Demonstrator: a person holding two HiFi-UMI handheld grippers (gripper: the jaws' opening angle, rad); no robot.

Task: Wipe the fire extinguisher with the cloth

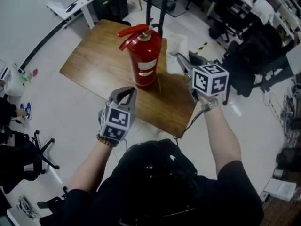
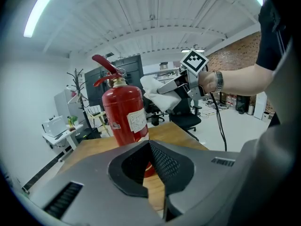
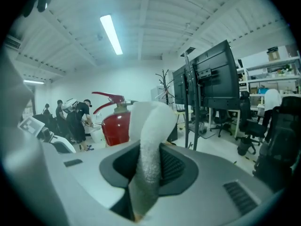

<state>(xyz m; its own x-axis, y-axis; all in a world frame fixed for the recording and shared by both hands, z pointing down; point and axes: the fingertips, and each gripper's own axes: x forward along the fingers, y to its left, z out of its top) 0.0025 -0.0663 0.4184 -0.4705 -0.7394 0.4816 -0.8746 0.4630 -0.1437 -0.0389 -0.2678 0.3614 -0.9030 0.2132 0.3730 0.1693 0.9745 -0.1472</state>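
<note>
The left gripper (image 1: 125,94) hovers over the near left edge of the wooden table (image 1: 91,62), its jaws pressed together with nothing between them. In the left gripper view the closed tips (image 2: 148,147) point toward the base of the fire extinguisher (image 2: 123,117) without touching it. The fire extinguisher (image 1: 145,60) stands upright near the middle of the table, label toward the person, lever and handle at the top. To its right, the right gripper (image 1: 182,65) is held above the table's right part, level with the upper body of the cylinder and apart from it. Its jaws pinch the white cloth (image 1: 176,45): the right gripper view shows a fold of the cloth (image 3: 150,126) clamped between the pads, the free end standing up beyond the tips, and the extinguisher beyond it to the left. The step in hand is judged to be the approach: the cloth is gripped and raised, but no view shows contact with the cylinder. The next move calls for bringing the free end of the cloth against the right side of the body and drawing it over the surface with light pressure. Since the extinguisher stands free, a sideways push may tip or slide it; the closed left gripper is well placed to brace the opposite side
</note>
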